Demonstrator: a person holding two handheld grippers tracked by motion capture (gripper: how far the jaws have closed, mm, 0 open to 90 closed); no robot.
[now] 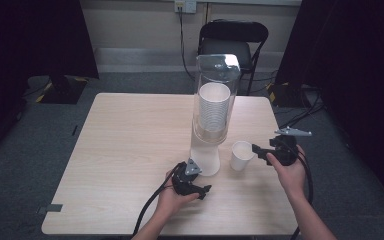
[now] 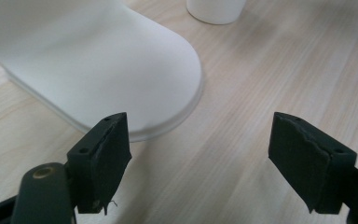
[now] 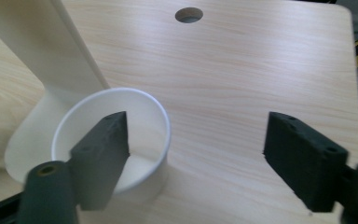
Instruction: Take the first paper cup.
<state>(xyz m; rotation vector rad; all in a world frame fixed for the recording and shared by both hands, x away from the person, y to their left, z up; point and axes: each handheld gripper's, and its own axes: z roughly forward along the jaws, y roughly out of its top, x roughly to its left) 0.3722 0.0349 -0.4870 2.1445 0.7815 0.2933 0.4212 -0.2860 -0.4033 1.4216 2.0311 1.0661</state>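
Both hands sit near the table's (image 1: 130, 150) front edge. Left gripper (image 1: 196, 186) is just in front of the cup dispenser's white base (image 2: 98, 60), jaws spread wide with nothing between them, only bare wood. Right gripper (image 1: 261, 151) has its jaws wide open too, gripping nothing, right next to the loose paper cup (image 3: 121, 140); one jaw looks like it overlaps the rim, hard to say if it touches. That cup stands upright beside the base and looks empty. Clear tube (image 1: 216, 95) up top holds a stack of white cups (image 1: 213, 107). Plenty of open tabletop on the left side, and a cable hole (image 3: 189, 15) sits farther out.
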